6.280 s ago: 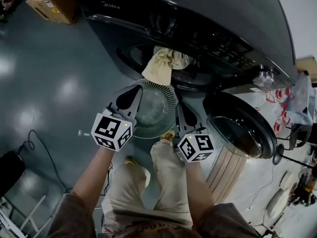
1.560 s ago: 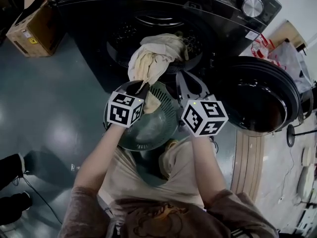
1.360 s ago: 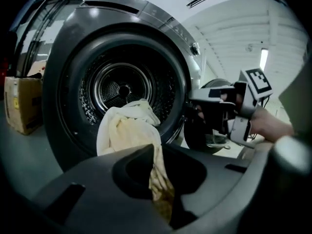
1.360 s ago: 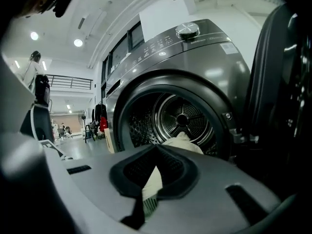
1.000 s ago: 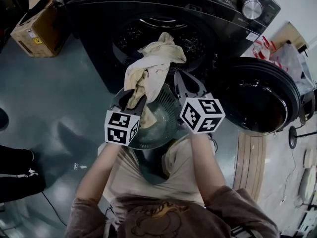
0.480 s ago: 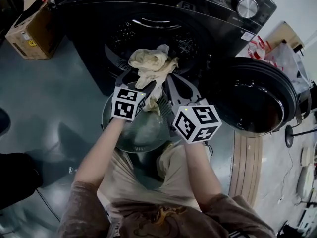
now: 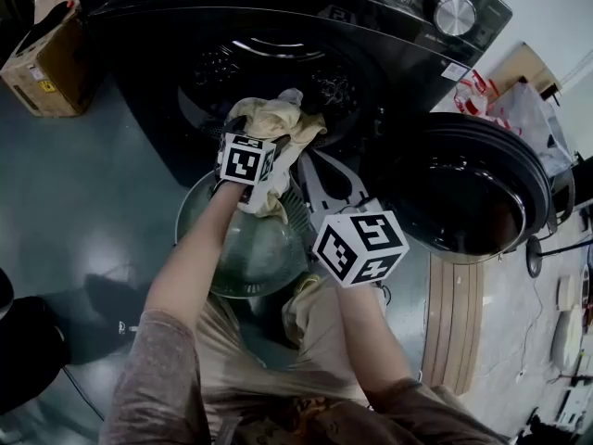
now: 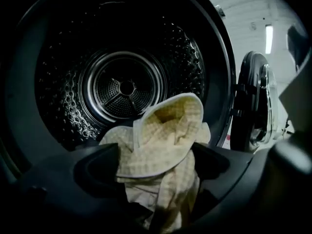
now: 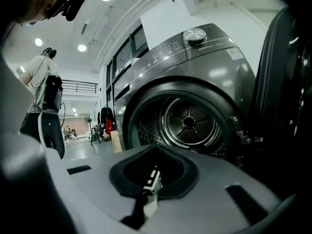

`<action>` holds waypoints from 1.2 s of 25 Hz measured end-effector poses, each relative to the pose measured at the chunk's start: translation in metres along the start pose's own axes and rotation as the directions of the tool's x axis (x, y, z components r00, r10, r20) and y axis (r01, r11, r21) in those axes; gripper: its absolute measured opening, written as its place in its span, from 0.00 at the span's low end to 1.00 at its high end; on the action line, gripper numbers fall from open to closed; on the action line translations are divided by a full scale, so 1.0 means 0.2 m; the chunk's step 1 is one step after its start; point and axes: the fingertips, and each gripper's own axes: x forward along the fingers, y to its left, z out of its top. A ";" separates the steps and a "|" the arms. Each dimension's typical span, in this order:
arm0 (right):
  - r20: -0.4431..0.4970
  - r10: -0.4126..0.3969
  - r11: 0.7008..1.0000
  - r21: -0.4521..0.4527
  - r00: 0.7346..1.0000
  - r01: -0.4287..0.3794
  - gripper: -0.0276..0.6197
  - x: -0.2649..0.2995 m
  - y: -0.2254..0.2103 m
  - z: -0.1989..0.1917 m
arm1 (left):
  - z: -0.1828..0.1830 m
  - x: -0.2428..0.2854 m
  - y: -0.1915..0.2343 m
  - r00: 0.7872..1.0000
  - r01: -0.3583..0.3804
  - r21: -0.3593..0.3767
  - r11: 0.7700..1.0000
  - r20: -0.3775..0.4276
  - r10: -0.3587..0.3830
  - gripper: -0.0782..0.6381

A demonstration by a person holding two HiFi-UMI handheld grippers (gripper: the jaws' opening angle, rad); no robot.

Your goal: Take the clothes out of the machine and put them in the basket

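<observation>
Garment: cream checked cloth (image 7: 271, 117) is lying bunched on the lower lip of the machine's (image 7: 278, 7) opening. One tail is hanging down toward the basket (image 7: 185, 235), so it is not yet in the basket.
Left gripper: left gripper (image 8: 152, 165) is reaching into the opening with its jaws spread wide, having just been opening. The cloth is sitting between them, with neither one pressing on it.
Right gripper: right gripper (image 7: 315, 163) is hovering just beside the cloth, near the basket's rim. Its jaws are pressed together and holding nothing.
Drum: drum (image 8: 126, 87) behind the cloth is looking bare, though the bundle is hiding its near floor.
Step in hand: probably taking a fresh hold on the bundle to drag it clear of the lip.
Doing it well: closing on the thick folded middle, not a loose edge, is giving the surest grip. Pulling outward and slightly up is keeping the cloth from catching on the lip. Releasing only once the whole bundle is hanging over the basket's bowl, not over its rim.
Risk: the trailing tail is liable to drape outside the basket.
</observation>
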 end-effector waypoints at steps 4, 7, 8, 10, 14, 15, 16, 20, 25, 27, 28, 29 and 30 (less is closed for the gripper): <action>0.001 0.000 1.000 -0.001 1.000 0.000 0.04 -0.01 0.00 0.01 | -0.03 0.09 -0.02 0.999 0.024 -0.002 1.000 -0.048 -0.024 0.76; 0.000 -0.004 1.000 0.005 1.000 0.004 0.04 -0.01 -0.01 0.00 | -0.05 0.10 -0.04 0.997 0.043 -0.015 0.999 -0.065 -0.043 0.65; 0.000 -0.005 1.000 0.007 1.000 0.005 0.04 -0.01 -0.02 0.00 | -0.05 0.10 -0.05 0.997 0.050 -0.020 0.999 -0.064 -0.051 0.59; -0.001 -0.009 1.000 0.010 1.000 0.009 0.04 -0.01 -0.04 0.00 | -0.05 0.07 -0.08 0.996 0.068 -0.028 0.997 -0.059 -0.070 0.45; -0.005 -0.009 1.000 -0.004 1.000 0.009 0.04 0.00 -0.04 -0.01 | -0.03 -0.03 -0.14 0.991 0.127 -0.033 0.991 -0.036 -0.128 0.29; -0.006 -0.006 1.000 -0.007 1.000 0.006 0.04 0.01 -0.03 -0.01 | -0.03 -0.07 -0.16 0.989 0.142 -0.026 0.989 -0.032 -0.143 0.27; -0.005 -0.003 1.000 -0.007 1.000 0.003 0.04 0.02 -0.03 -0.01 | -0.04 -0.11 -0.18 0.987 0.155 -0.018 0.988 -0.030 -0.156 0.26; 0.014 0.001 1.000 -0.012 1.000 -0.001 0.04 0.04 -0.01 0.00 | -0.09 -0.34 -0.24 0.982 0.188 0.007 0.982 -0.036 -0.188 0.25; 0.027 -0.007 1.000 -0.012 1.000 0.008 0.04 0.05 -0.01 0.01 | -0.17 -0.64 -0.25 0.981 0.190 -0.008 0.982 -0.035 -0.190 0.25; 0.031 -0.006 1.000 -0.003 1.000 0.006 0.04 0.06 0.00 0.01 | -0.20 -0.75 -0.25 0.983 0.181 -0.018 0.983 -0.023 -0.181 0.25; 0.030 -0.005 1.000 -0.001 1.000 0.005 0.04 0.06 0.01 0.00 | -0.22 -0.80 -0.25 0.984 0.176 -0.025 0.984 -0.018 -0.176 0.25; 0.028 -0.004 1.000 -0.001 1.000 0.004 0.04 0.07 0.01 0.00 | -0.23 -0.84 -0.26 0.985 0.172 -0.032 0.985 -0.016 -0.173 0.25; 0.026 -0.003 1.000 0.000 1.000 0.003 0.04 0.07 0.02 -0.01 | -0.25 -0.88 -0.27 0.985 0.170 -0.038 0.985 -0.018 -0.171 0.25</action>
